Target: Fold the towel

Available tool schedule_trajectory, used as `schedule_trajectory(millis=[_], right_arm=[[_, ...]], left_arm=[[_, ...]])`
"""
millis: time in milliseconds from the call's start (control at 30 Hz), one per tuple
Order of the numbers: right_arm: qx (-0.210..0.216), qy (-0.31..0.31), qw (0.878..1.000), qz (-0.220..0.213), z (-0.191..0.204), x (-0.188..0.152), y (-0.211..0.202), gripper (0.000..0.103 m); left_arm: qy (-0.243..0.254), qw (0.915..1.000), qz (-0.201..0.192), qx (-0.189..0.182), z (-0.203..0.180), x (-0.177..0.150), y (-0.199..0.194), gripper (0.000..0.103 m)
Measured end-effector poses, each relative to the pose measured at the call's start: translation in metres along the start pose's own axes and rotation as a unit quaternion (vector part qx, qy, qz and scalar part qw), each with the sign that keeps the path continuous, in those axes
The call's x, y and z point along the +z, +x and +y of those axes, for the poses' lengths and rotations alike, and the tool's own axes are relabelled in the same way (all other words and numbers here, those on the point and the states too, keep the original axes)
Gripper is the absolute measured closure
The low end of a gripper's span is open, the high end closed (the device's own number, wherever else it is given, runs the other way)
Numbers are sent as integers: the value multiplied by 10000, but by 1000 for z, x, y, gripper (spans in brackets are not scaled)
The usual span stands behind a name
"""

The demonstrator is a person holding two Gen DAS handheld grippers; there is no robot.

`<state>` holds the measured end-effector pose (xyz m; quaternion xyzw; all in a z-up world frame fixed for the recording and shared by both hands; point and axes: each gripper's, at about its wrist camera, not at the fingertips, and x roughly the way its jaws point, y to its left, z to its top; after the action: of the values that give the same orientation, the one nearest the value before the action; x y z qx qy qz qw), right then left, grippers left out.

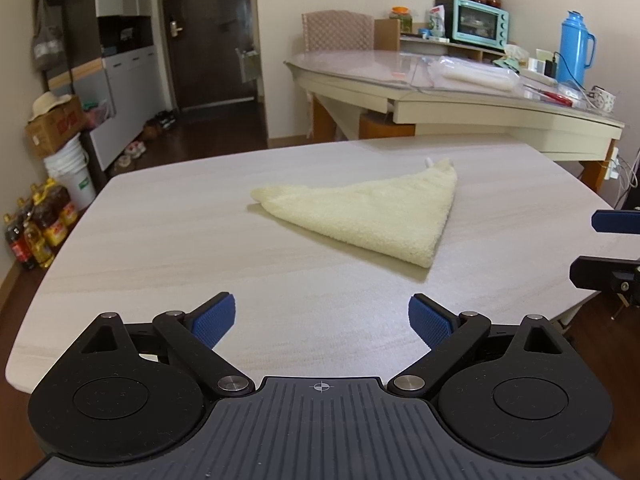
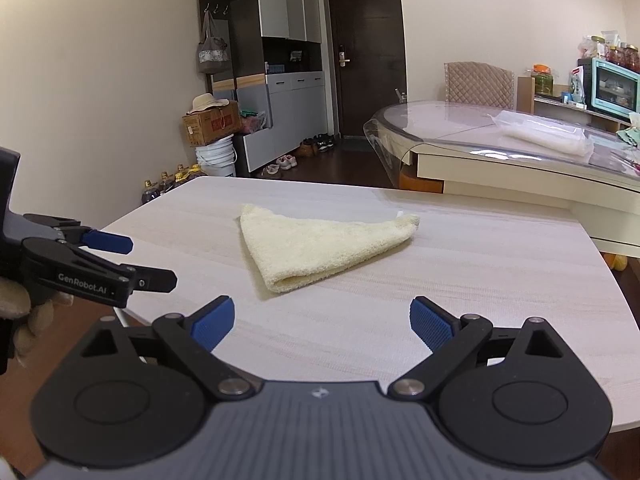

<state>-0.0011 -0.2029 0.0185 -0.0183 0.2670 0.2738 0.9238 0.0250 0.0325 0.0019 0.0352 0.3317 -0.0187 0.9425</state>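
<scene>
A: Where is the pale yellow terry towel (image 1: 372,216)?
B: Folded into a triangle, lying flat mid-way across the light wood-grain bench (image 1: 160,248).
A: And the tongs?
B: The left tongs (image 1: 320,318) and right tongs (image 2: 322,318) both gape wide, holding nothing, short of the cloth.
A: Any containers?
B: A brown cardboard box (image 2: 210,124) rests on a white plastic bucket (image 2: 216,158); its contents are hidden.

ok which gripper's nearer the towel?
Right, narrowly. The right gripper faces the towel, just short of its folded corner; the left gripper sits left of that corner, farther back.
</scene>
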Motion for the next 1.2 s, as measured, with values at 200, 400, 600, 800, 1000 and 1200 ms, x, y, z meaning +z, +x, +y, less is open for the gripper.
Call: schedule_trajectory(millis=[200,400,600,800,1000,1200], right_arm=[[85,171,9998,-113,-19,18,19,8],[112,489,9987,-38,-45,35,62,12],[112,906,9957,140,-79,49,117,37],[34,1165,9926,329,-102,52,164,40],[-61,1267,9910,437,-109,47,179,74],[-488,692,9964,95,-91,51,159,94]], left_arm=[[150,9998,-14,127,10,16,14,6],[121,9998,93,154,24,35,45,6],[68,9998,196,57,32,51,82,6],[124,9994,307,-21,33,55,106,6],[83,9994,339,-54,37,54,116,6],[-42,9995,309,18,50,49,111,6]])
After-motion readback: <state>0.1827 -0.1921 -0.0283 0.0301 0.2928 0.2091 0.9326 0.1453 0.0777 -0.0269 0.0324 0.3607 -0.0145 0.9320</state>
